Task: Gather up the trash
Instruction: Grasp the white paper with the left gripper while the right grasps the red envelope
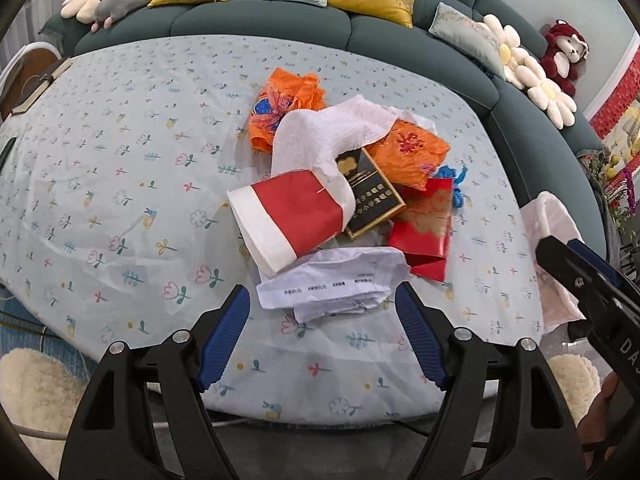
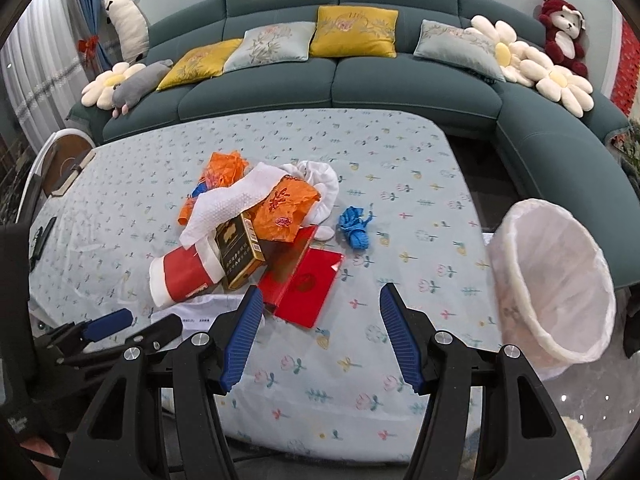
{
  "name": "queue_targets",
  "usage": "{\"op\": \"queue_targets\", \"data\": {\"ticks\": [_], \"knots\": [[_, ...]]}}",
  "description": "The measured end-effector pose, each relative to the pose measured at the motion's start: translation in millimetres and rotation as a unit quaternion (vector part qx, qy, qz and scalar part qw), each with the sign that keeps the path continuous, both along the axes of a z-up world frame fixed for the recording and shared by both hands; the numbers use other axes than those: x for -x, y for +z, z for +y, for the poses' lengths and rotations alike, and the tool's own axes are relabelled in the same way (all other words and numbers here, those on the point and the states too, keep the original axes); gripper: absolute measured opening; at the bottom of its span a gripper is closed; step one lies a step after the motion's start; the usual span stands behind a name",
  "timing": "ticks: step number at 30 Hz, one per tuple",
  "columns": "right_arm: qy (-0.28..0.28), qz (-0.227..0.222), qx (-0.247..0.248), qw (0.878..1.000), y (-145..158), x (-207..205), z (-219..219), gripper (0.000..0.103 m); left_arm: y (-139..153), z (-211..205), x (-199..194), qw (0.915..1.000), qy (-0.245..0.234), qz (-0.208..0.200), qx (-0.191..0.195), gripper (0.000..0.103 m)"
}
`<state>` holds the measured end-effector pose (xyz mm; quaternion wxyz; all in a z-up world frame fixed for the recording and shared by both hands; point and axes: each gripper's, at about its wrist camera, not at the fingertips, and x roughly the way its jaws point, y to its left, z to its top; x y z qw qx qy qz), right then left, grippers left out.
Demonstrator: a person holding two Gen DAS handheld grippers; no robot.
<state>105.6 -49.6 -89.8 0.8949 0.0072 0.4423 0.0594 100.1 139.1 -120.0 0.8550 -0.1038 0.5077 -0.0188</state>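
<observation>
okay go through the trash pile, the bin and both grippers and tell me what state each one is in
Left gripper: open, fingers either side of the crumpled paper.
Right gripper: open, nothing between fingers.
Paper cup: lying on its side.
Red envelope: flap open.
Bin: lined, tilted, looks empty.

Both wrist cams look steeply down at the trash pile (image 1: 340, 188) (image 2: 256, 236) from close by, left cam nearer, right cam further right.

Home living room; sofa (image 2: 340, 76), cushions (image 2: 352, 32), plush toys (image 2: 562, 28).
</observation>
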Motion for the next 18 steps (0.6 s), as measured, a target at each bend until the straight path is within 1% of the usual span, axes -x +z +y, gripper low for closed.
{"op": "queue_targets", "data": {"ticks": [6,10,11,12,14,16,17,18], "knots": [[0.005,0.024,-0.006,1.000,-22.0,-28.9,14.1,0.059,-19.3,7.9,-16.8,0.9998,0.002,0.021,0.002,0.068],[0.009,0.040,-0.005,0.999,-38.3,-43.5,21.8,0.059,-30.8,13.6,-22.2,0.9993,0.005,0.036,0.012,0.066],[0.009,0.044,-0.006,0.999,-41.5,-46.7,22.7,0.058,-33.0,14.3,-22.9,0.9991,0.005,0.039,0.014,0.064],[0.010,0.048,-0.007,0.999,-45.4,-49.6,24.3,0.058,-36.8,14.4,-23.8,0.9988,0.001,0.046,0.017,0.060],[0.010,0.055,-0.011,0.998,-52.8,-54.1,26.5,0.055,-41.8,14.0,-24.6,0.9983,-0.004,0.054,0.024,0.054],[0.011,0.063,-0.010,0.998,-61.0,-59.5,28.7,0.052,-45.3,12.2,-24.0,0.9979,-0.006,0.058,0.026,0.051],[0.012,0.067,-0.009,0.998,-64.0,-61.1,29.2,0.048,-47.0,10.9,-23.8,0.9977,-0.008,0.061,0.028,0.044],[0.014,0.072,-0.009,0.997,-68.2,-63.0,30.6,0.046,-48.0,10.0,-23.6,0.9975,-0.010,0.063,0.030,0.042]]}}
